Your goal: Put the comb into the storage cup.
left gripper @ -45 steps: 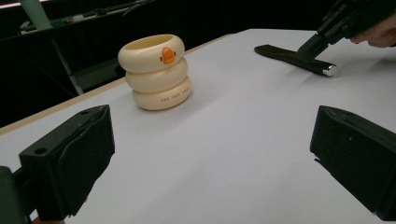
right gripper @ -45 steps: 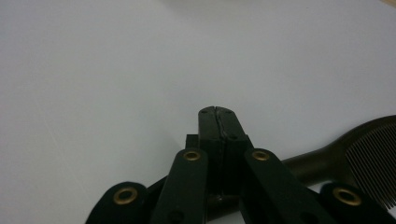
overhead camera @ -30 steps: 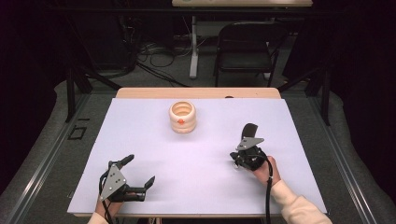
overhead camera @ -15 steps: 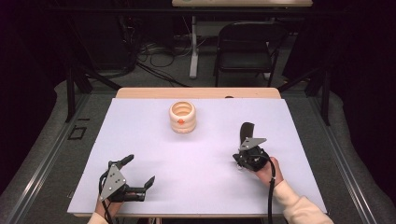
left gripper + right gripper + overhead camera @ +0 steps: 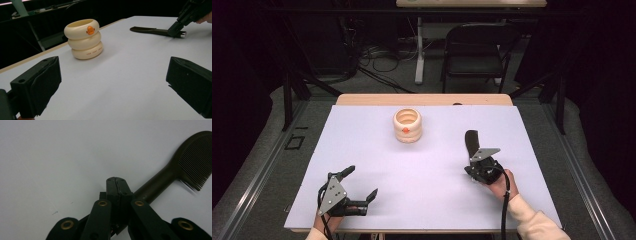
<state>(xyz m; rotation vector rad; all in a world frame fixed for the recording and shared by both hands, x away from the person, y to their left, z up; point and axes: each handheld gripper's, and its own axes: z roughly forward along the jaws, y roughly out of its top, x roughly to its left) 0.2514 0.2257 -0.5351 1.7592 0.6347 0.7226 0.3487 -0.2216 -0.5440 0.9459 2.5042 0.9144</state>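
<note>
Right gripper (image 5: 472, 150) has edged slightly toward 5 o'clock, jaws pressed together, seemingly pinching the dark comb (image 5: 175, 172) handle. Left gripper (image 5: 360, 183) spread wide, idle. Cream ringed cup (image 5: 407, 125) at 12 o'clock.

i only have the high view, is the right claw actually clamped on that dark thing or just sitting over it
Observer: The right claw is shut on the handle of the dark brown plastic comb-like tool; in the right gripper view its jaws meet over the handle.
Operator: comb? looks like a plain paddle from up here
Observer: The wide end carries a row of fine teeth along one edge, clear in the right gripper view.
Operator: ok and the cream pot, anything on it
Observer: The cream three-ringed ribbed holder has small dark lettering on its bottom ring, below the orange badge; I cannot read it.
</note>
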